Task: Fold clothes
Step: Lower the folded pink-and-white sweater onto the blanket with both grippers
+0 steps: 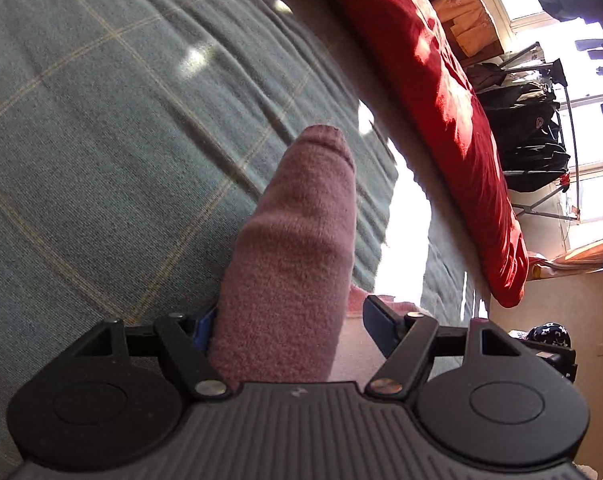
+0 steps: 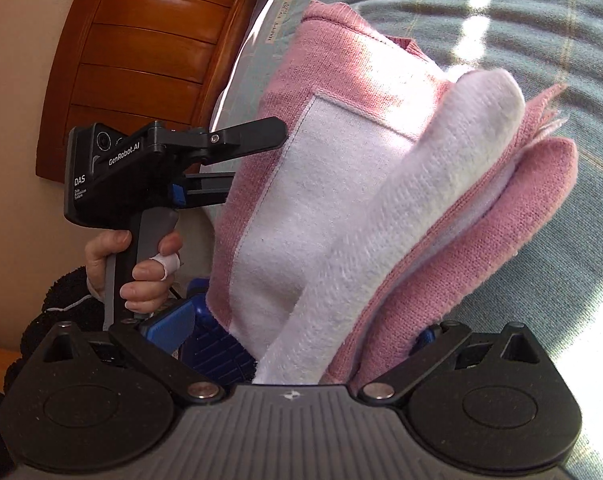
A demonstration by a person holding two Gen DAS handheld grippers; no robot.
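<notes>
A folded pink and white garment (image 2: pixel 341 168) hangs above the bed, carried between both grippers. My right gripper (image 2: pixel 301 328) is shut on its thick near end, where white fleece and pink knit layers fill the gap between the blue pads. My left gripper (image 2: pixel 253 160), held by a hand (image 2: pixel 141 268), has one finger in front of the garment's left edge and the other behind it. In the left wrist view a pink fold (image 1: pixel 297 240) rises out of my left gripper (image 1: pixel 293 312) and hides its left finger. The right finger (image 1: pixel 377 320) stays visible.
A grey-green plaid bed cover (image 1: pixel 101 120) lies under both grippers. A red duvet (image 1: pixel 441 100) is bunched along the bed's far edge. Past it stands a drying rack with dark clothes (image 1: pixel 533 128) by a bright window. A wooden headboard (image 2: pixel 141 40) stands at the left.
</notes>
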